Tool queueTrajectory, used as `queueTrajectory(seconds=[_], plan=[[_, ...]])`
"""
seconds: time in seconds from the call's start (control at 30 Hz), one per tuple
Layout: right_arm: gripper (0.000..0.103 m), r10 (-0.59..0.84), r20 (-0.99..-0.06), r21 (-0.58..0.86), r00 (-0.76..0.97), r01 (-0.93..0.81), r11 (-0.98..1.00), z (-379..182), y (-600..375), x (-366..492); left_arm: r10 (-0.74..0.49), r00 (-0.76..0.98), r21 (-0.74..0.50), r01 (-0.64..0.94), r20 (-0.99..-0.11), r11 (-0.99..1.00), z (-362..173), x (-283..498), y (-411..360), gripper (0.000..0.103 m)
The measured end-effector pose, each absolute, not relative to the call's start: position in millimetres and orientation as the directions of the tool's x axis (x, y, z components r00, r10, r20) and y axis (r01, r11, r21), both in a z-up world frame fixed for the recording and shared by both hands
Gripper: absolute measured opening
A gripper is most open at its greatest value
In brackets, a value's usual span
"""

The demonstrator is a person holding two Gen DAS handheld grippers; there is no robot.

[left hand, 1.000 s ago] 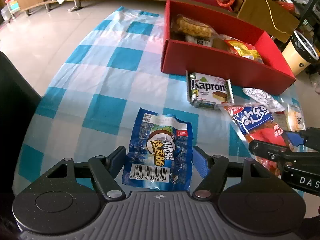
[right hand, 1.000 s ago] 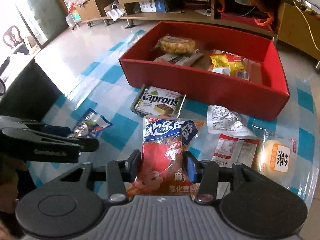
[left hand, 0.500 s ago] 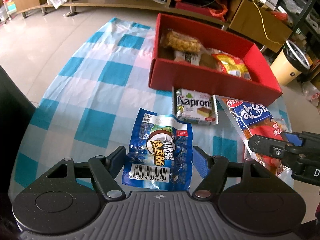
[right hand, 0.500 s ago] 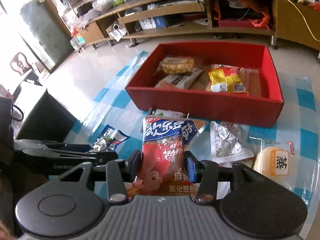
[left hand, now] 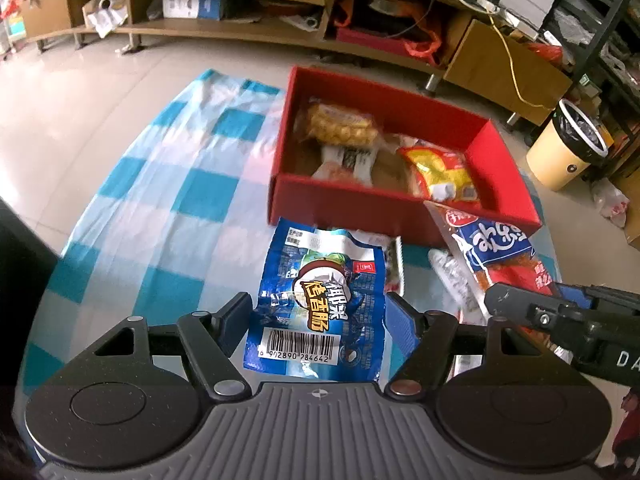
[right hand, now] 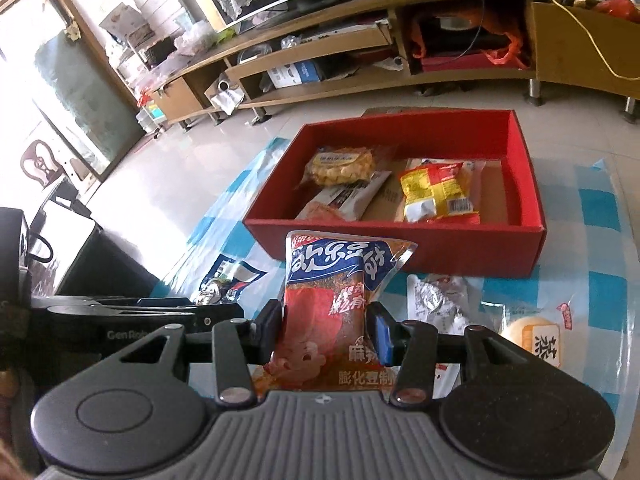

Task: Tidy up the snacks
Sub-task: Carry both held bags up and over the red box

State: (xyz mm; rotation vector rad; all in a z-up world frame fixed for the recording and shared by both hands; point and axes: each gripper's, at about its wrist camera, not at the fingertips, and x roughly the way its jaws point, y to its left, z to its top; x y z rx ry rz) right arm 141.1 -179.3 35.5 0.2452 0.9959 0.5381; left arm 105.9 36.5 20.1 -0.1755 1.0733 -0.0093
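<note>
My left gripper [left hand: 320, 316] is shut on a blue sausage packet [left hand: 316, 300] and holds it above the checked cloth, short of the red box [left hand: 348, 204]. My right gripper [right hand: 326, 332] is shut on a red and blue snack bag [right hand: 336, 296], raised in front of the red box [right hand: 400, 244]. The box holds a yellow biscuit pack [right hand: 340, 166], a white wrapper [right hand: 348, 200] and a yellow and red bag [right hand: 438, 190]. The right gripper with its bag [left hand: 496, 252] shows at the right of the left wrist view.
A silver packet [right hand: 436, 300] and a bun in clear wrap [right hand: 536, 340] lie on the blue checked cloth [left hand: 160, 216] by the box. A black chair [right hand: 92, 264] stands at the left. A wooden TV shelf [right hand: 360, 60] and a bin [left hand: 568, 148] stand beyond.
Both grippers have lifted their packets off the cloth and moved toward the red box. The Kaprons pack is now hidden behind the blue packet.
</note>
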Motion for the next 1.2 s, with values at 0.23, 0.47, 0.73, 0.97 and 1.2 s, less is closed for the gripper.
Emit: queueTrajectory(seconds=[0.23, 0.47, 0.73, 0.97, 1.2], plan=[[0.046, 0.533, -0.716, 0.439, 0.452, -0.303, 0.846, 42, -184, 154, -0.093, 0.512, -0.138, -0.051, -0.854, 0.989, 32, 122, 22, 0.077], [0.046, 0.528, -0.703, 0.444, 0.477, -0.286, 0.849, 48, -190, 166, -0.087, 0.525, -0.121, -0.031, -0.847, 0.992, 35, 140, 10, 0.077], [0.046, 0.515, -0.691, 0.447, 0.507, -0.26, 0.856, 53, -200, 182, -0.069, 0.541, -0.103, -0.032, -0.838, 0.994, 39, 160, 4, 0.077], [0.046, 0.496, -0.695, 0.435, 0.52, -0.245, 0.866, 52, -202, 199, -0.049, 0.547, -0.079, -0.031, -0.836, 0.996, 37, 179, -1, 0.077], [0.046, 0.478, -0.706, 0.424, 0.522, -0.23, 0.876, 47, -204, 219, -0.033, 0.549, -0.057, -0.026, -0.835, 0.998, 34, 198, -8, 0.077]])
